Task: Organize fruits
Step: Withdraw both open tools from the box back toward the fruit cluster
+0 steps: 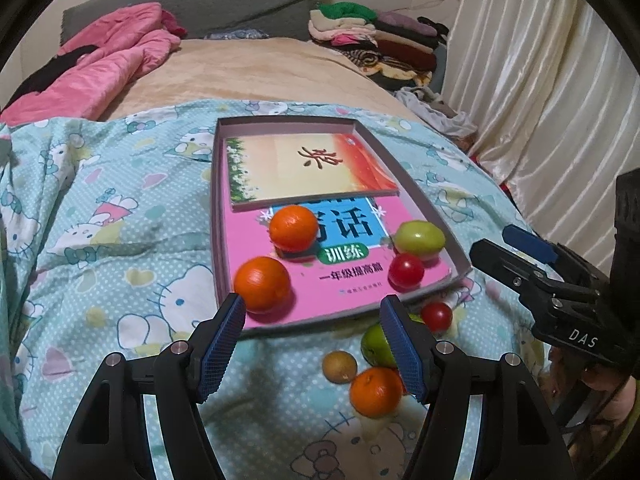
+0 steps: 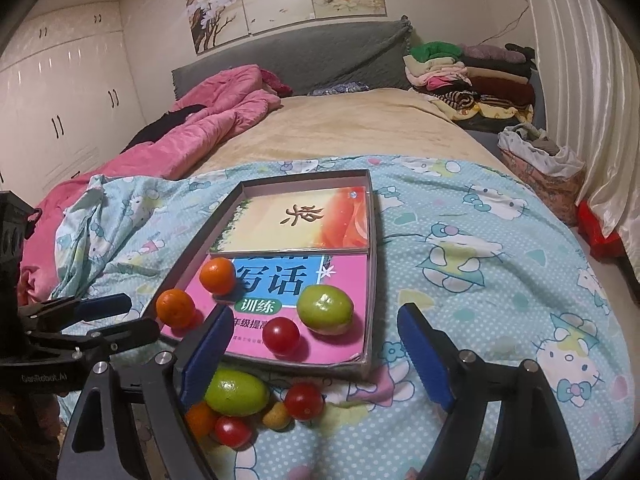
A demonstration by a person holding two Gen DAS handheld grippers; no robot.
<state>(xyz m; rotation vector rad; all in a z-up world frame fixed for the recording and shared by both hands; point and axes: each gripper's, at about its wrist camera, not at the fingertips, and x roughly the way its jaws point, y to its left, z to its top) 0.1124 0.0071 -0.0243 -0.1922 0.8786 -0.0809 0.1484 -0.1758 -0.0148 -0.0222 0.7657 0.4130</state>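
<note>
Two tongs, ours, hover wide open and empty near the bed's foot edge: left tongs (image 1: 312, 332), right tongs (image 2: 316, 344). Between them, loose fruits (image 2: 236, 394) crowd the tray's (image 2: 370, 240) near rim.

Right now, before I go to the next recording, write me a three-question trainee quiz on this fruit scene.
1. Count: how many fruits lie inside the shallow box?
2. True or false: the left gripper is shut on an orange.
3. Multiple choice: where is the small yellow-brown fruit? A) in the box B) on the blanket, outside the box C) in the right gripper

Key
1. Four: two oranges, one green fruit and one red tomato.
2. False: its jaws are open and hold nothing.
3. B
</note>
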